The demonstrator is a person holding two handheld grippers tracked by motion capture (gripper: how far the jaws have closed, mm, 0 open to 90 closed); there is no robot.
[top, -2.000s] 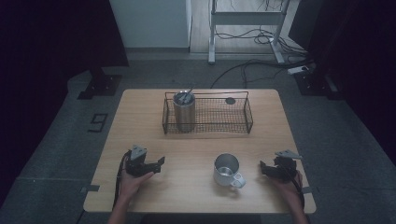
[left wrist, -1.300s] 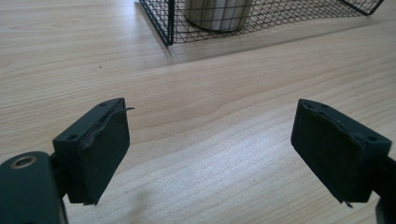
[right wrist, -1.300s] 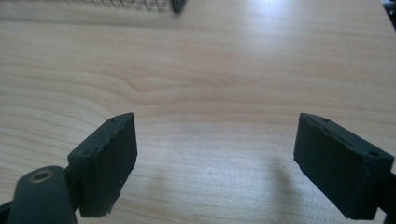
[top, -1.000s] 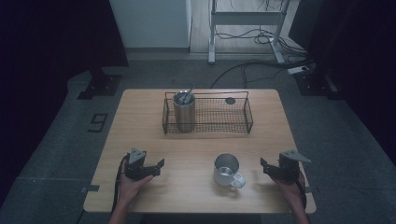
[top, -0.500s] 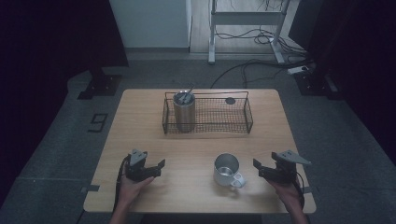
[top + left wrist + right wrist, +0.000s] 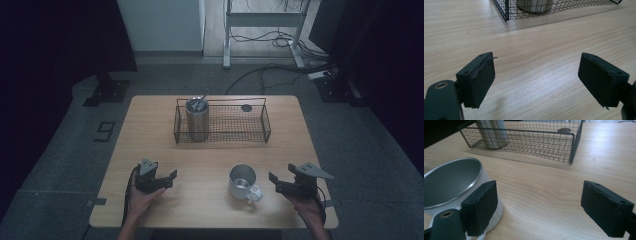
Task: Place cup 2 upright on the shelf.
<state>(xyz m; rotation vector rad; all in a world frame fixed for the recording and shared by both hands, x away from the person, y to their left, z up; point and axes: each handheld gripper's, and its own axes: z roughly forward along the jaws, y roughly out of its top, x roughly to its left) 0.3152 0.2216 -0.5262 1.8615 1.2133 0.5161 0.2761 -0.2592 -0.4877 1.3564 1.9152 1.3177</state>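
The round shiny steel mug (image 6: 242,182), rigid, light and slippery, stands on the tabletop (image 6: 210,155) at 9 o'clock of the right tool (image 6: 278,182). Grip its rim. Both tools, left tool (image 6: 167,176) included, gape wide, empty.

tabletop (image 6: 150,125): pale wood, fine straight grain lines, looks warmer and lighter up close. mug (image 6: 242,181): plain silver metal, shiny rim, duller grey inside. wire basket (image 6: 260,131) at 12 o'clock from mug: black mesh, small square grid. tumbler (image 6: 196,120) in it: brushed steel, no print. small disc (image 6: 246,107) at basket's 1 o'clock corner: dark, brownish. left gripper (image 6: 536,80): matte black pads, brass-coloured rivet at 8 o'clock. right gripper (image 6: 539,206): same black, grey plate on top. floor (image 6: 70,150): dull grey-blue.
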